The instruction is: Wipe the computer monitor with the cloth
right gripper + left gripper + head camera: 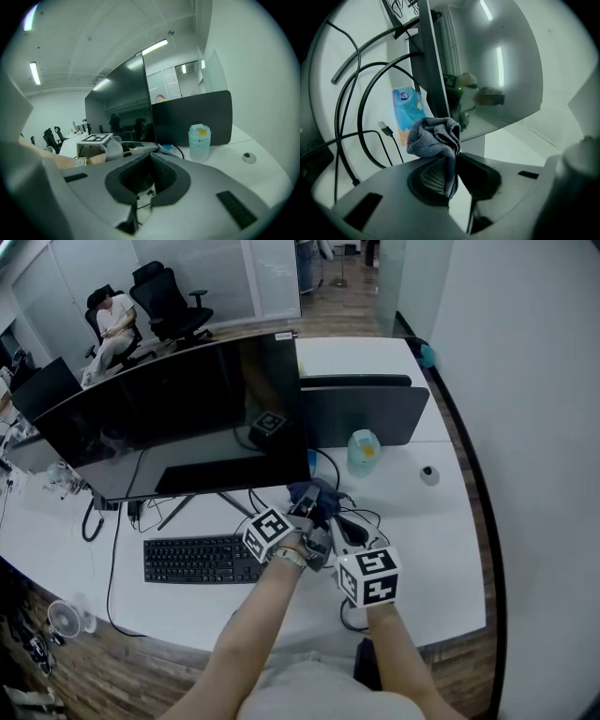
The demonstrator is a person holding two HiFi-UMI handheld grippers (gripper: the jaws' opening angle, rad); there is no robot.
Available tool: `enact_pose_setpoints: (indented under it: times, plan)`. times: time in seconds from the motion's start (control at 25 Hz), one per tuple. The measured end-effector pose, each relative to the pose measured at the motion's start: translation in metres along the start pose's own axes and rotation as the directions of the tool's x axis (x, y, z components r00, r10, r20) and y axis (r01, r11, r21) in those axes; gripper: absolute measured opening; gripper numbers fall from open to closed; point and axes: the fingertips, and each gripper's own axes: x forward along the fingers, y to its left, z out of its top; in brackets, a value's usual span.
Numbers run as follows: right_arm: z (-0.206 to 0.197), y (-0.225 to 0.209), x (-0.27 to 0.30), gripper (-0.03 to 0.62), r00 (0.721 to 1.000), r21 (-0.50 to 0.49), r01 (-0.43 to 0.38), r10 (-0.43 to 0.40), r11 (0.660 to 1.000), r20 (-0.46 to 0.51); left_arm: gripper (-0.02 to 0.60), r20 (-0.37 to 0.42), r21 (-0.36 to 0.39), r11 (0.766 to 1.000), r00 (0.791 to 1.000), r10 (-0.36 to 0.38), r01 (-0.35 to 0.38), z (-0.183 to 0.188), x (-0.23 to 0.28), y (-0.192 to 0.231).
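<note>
The big curved black monitor (178, 423) stands at the middle of the white desk (431, 549). A crumpled blue-grey cloth (314, 495) sits just below the monitor's lower right corner, and my left gripper (305, 509) is shut on it. In the left gripper view the cloth (435, 138) bunches out of the closed jaws of the left gripper (453, 158), next to the monitor's edge (430, 70). My right gripper (336, 527) is close beside the left one, a little nearer to me. Seen in its own view, the right gripper (149, 155) is shut with nothing in it.
A black keyboard (202, 560) lies left of my hands. Cables (361, 521) loop under the grippers. A pale blue canister (363, 451) and a dark panel (361, 413) stand behind. A blue wipes pack (408, 110) lies under the monitor. A person (112, 324) sits far back.
</note>
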Motion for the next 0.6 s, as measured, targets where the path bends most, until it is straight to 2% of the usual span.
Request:
enact_pose_setpoints:
  times: [0.16,0.28,0.6]
  plan:
    - [-0.003,-0.010,-0.005,0.008,1.000,0.019,0.024,-0.024,1.000,0.004,0.060,-0.029,0.000,1.000,0.999,-0.019,0.019,-0.013,0.008,-0.009]
    - [0.005,-0.013,-0.009,0.008,0.998,0.022,0.045,-0.046,0.999,0.043,0.060,-0.043,0.006,1.000,0.999,-0.029,0.029,-0.019,0.010,-0.013]
    - [0.011,-0.017,-0.016,0.008,0.996,0.019,0.055,-0.056,0.998,0.071,0.060,-0.077,0.028,0.997,0.995,-0.066,0.068,-0.032,0.019,-0.029]
